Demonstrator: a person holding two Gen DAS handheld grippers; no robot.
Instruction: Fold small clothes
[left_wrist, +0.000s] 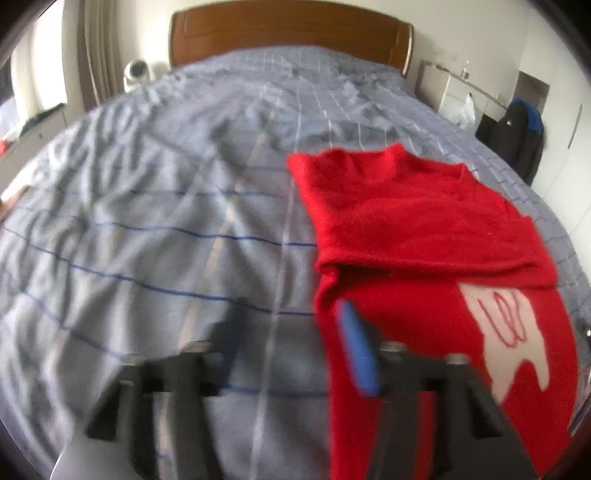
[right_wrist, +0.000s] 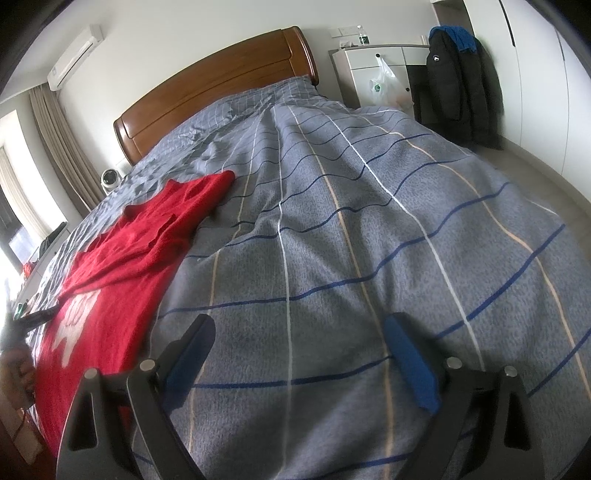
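- While daylight falls from the window side, a white round device sits beside the bed, at the foot of the wooden headboard
- Left gripper hovers above the grey checked bedcover, its fingers spread apart and holding nothing, the blue-padded one over the near edge of the red sweater; this view is blurred
- Red sweater lies on the bedcover with its upper part folded down over the body, a pale motif showing below the fold
- Right gripper hangs over bare bedcover just beside the sweater's right edge, fingers wide apart and empty
- Dark jacket hangs by a white cabinet at far right
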